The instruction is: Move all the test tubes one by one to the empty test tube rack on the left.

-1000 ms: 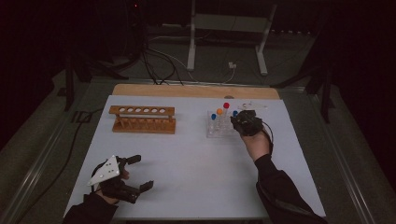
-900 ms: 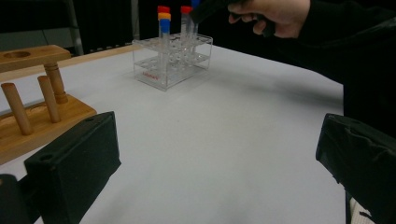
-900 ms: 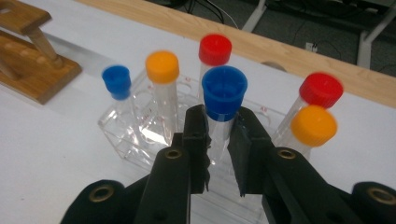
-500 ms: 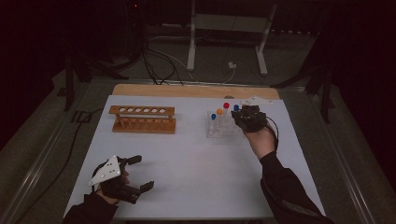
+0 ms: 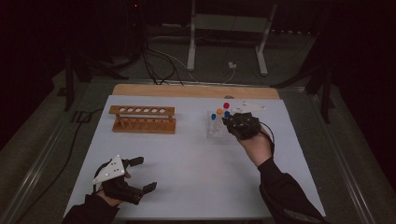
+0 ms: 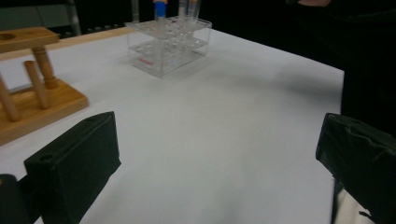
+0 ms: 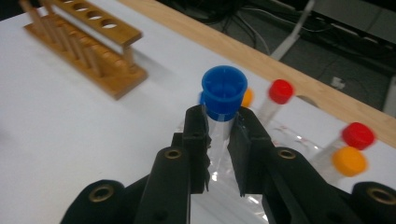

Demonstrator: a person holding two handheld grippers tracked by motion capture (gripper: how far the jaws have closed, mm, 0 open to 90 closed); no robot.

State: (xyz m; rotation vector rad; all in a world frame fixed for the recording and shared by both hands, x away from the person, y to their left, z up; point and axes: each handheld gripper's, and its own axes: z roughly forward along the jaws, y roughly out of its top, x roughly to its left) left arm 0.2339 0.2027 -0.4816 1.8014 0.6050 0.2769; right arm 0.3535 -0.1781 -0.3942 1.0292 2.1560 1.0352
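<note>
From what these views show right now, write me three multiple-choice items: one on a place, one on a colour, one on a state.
1. Where does the wooden tube rack stand relative to the clear plastic rack in the high view?
A. To its left
B. To its right
C. On top of it

2. What colour is the cap of the tube in the right claw?
A. Red
B. Orange
C. Blue

3. How is the left claw?
A. Shut on a tube
B. Open, nothing between its jaws
C. Shut on the wooden rack

Answers:
1. A, the wooden rack is at the left of the white table, the clear one nearer the right hand.
2. C, the right gripper view shows a blue cap just above the closed jaws.
3. B, its jaws stand wide apart over bare table.
</note>
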